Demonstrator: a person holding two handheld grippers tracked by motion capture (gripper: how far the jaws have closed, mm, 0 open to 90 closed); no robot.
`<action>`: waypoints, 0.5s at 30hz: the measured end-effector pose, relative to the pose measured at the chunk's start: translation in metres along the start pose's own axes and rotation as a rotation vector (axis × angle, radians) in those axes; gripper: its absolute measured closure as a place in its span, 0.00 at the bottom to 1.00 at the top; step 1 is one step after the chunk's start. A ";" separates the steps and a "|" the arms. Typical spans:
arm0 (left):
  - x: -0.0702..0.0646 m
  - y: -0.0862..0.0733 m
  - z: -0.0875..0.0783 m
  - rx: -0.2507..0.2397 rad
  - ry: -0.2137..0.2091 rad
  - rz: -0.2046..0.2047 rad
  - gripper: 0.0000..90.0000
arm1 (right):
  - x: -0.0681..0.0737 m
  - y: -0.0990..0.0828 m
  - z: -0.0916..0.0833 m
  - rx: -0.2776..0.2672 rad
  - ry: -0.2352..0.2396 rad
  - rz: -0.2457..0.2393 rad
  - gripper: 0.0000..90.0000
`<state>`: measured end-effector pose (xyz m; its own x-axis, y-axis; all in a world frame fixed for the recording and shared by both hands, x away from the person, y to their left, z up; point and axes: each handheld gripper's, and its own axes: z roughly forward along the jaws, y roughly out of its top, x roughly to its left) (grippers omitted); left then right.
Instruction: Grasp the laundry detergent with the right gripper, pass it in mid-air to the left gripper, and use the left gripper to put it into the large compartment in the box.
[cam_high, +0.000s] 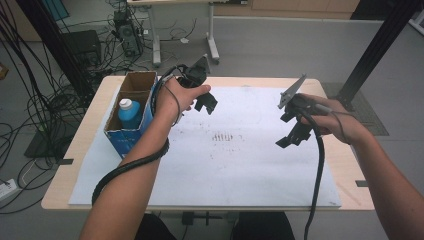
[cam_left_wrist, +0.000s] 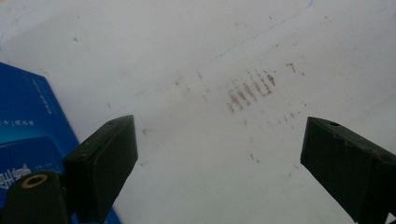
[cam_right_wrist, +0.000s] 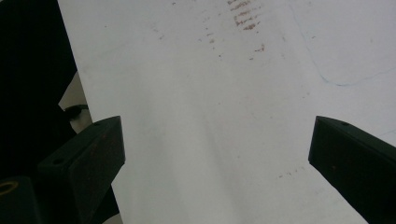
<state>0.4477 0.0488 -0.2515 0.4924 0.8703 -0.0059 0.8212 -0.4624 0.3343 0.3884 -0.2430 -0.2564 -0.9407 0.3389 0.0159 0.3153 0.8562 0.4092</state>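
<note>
A blue cardboard box (cam_high: 131, 112) stands open at the table's left side, and a blue bottle with a white cap (cam_high: 128, 111) sits upright inside it. My left gripper (cam_high: 206, 103) hovers just right of the box, above the white sheet (cam_high: 240, 150), jaws wide apart and empty. In the left gripper view the box's blue side (cam_left_wrist: 28, 126) lies at the left, beside the left jaw. My right gripper (cam_high: 292, 136) hangs over the sheet's right part, open, nothing between its jaws. In the right gripper view the empty jaws (cam_right_wrist: 215, 158) point down at the white sheet.
A patch of brown smudges (cam_high: 222, 136) marks the middle of the sheet. The wooden table (cam_high: 95, 100) shows around the sheet. Cables, a desk frame (cam_high: 160, 30) and black posts stand on the floor beyond the far edge.
</note>
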 end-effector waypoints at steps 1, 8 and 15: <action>0.000 0.000 0.002 0.003 -0.003 0.001 0.13 | -0.001 0.001 -0.003 0.002 -0.003 0.004 0.03; -0.007 0.001 0.022 -0.014 -0.009 0.027 0.13 | -0.006 0.009 -0.024 -0.010 -0.018 0.037 0.03; -0.013 0.002 0.040 -0.020 -0.016 0.028 0.14 | -0.009 0.019 -0.041 -0.027 -0.046 0.050 0.03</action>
<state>0.4546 0.0297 -0.2886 0.5198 0.8542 -0.0109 0.8012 -0.4830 0.3532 0.3973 -0.2459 -0.2113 -0.9171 0.3986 -0.0047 0.3574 0.8274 0.4333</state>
